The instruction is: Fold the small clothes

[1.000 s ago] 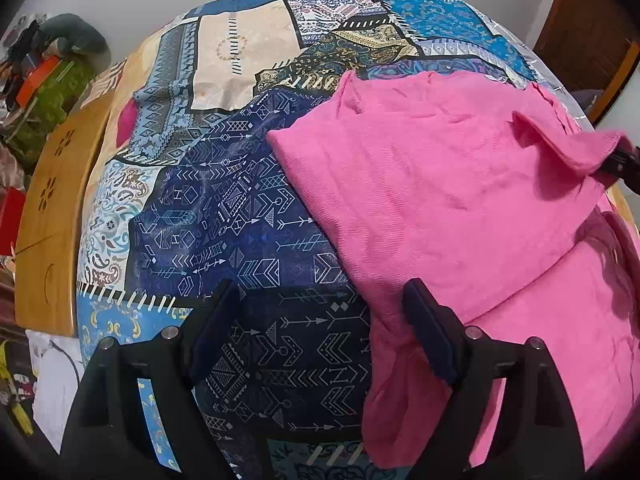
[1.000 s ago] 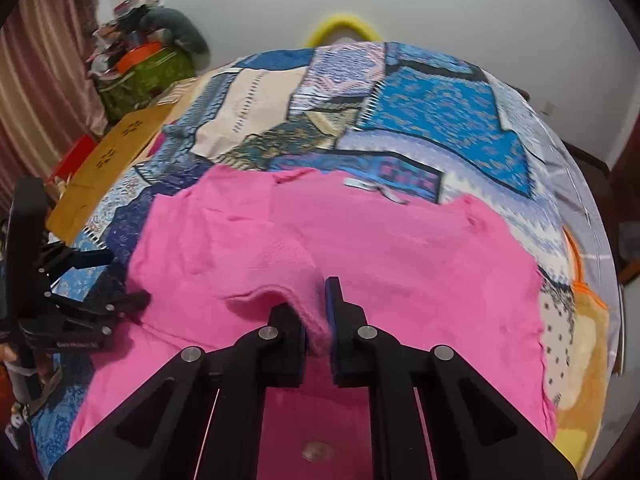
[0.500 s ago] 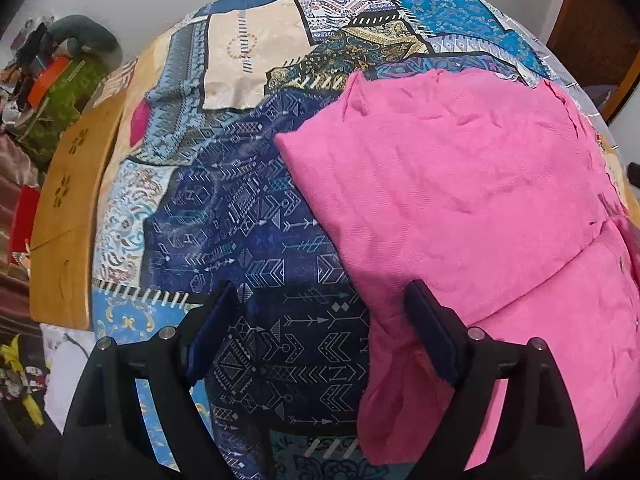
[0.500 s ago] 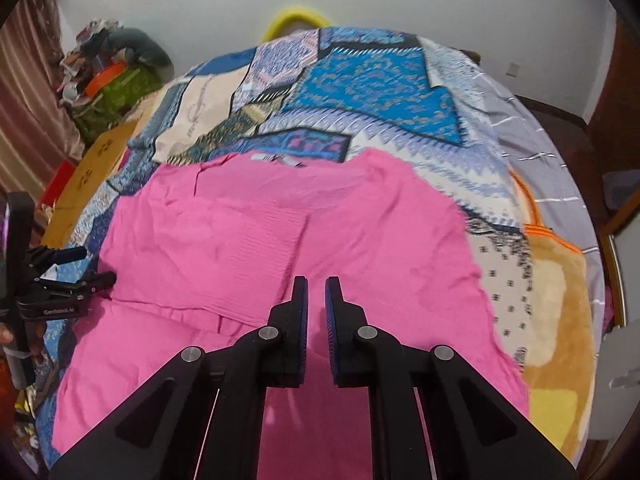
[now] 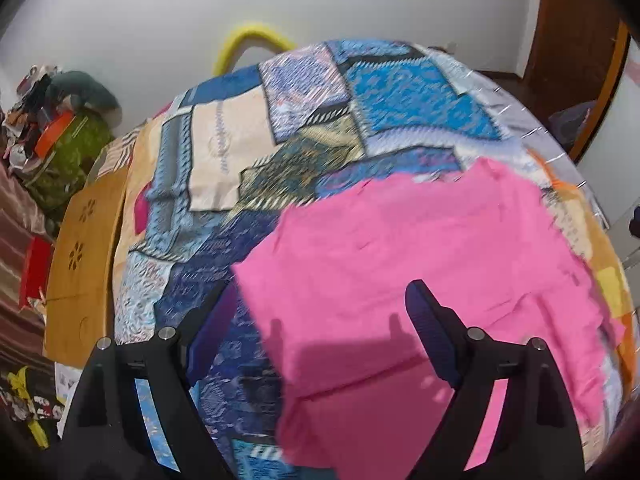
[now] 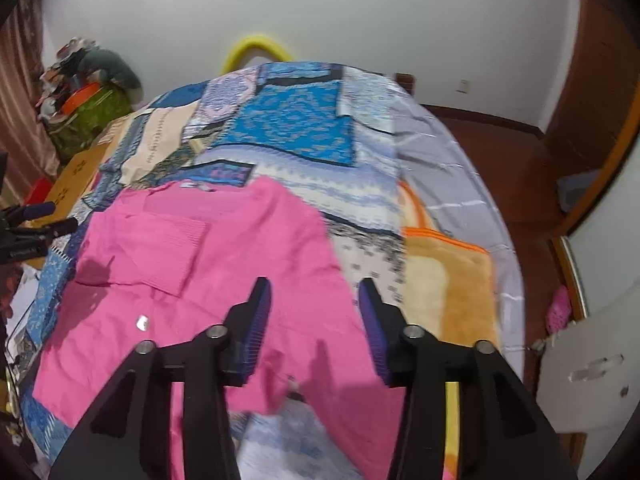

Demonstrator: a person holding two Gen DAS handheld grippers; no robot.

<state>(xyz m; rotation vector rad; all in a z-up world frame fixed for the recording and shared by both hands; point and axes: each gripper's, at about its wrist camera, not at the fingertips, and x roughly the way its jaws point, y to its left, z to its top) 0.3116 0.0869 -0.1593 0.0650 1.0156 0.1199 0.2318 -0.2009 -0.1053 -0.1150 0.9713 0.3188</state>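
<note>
Overhead, both grippers were held above a pink garment (image 6: 224,264) that was spread on a bed covered with a patchwork quilt (image 6: 296,128). The left gripper (image 5: 320,328) was seen with its fingers spread wide and nothing between them; its left finger (image 5: 212,332) was over the dark blue quilt patch, its right finger (image 5: 432,332) over the pink cloth, so that the garment's left edge was straddled. The right gripper (image 6: 314,320) was likewise parted and nothing was pinched; it was held over the garment's right edge, with the left finger (image 6: 256,320) above pink fabric and the right finger (image 6: 374,328) above the quilt beside it. In the right wrist view a sleeve (image 6: 160,248) was shown folded inward across the garment's upper left part, and a small pale button (image 6: 142,323) was visible lower down on the front. The garment was laid nearer the bed's foot, its collar toward the headboard, where a yellow curved rail (image 6: 256,46) was seen. A wooden board (image 5: 84,264) was placed along the bed's left side. Both views were somewhat blurred.
</note>
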